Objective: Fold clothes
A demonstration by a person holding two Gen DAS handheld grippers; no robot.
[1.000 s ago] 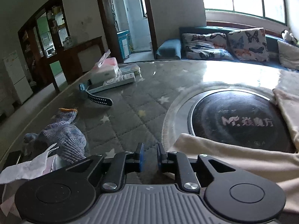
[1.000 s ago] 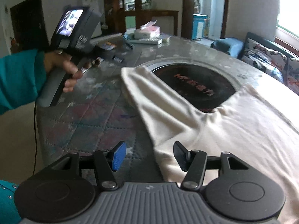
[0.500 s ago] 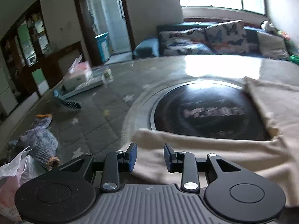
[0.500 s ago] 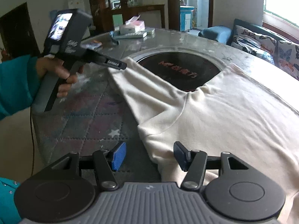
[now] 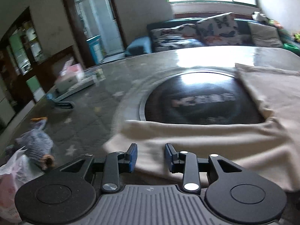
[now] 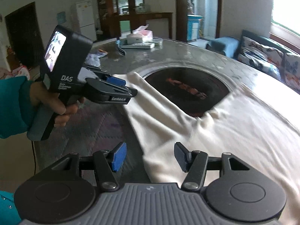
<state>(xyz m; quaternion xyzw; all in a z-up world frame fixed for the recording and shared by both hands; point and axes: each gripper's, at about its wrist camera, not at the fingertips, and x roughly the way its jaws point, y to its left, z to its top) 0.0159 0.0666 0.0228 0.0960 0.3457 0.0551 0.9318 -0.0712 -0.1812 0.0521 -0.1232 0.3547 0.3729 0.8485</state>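
**Sleeve released, left jaws parted**

The cream shirt (image 6: pixel 215 131) is lying spread on the surface (image 5: pixel 84 112), its sleeve now dropped. The left gripper (image 5: pixel 151 156), pinched shut a second ago, is hovering apart over it; the right gripper (image 6: pixel 148 156) is waiting, jaws apart, at the hem.

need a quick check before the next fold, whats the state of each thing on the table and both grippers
left gripper: fingers apart, over the sleeve end, nothing pinched
right gripper: fingers wide apart, empty, above the shirt's edge
cream shirt: spread flat, wrinkled, unfolded, sleeve stretched out
dark round inset: partly covered by the shirt
tissue box: open, tissue sticking up
grey glove: crumpled, lying loose
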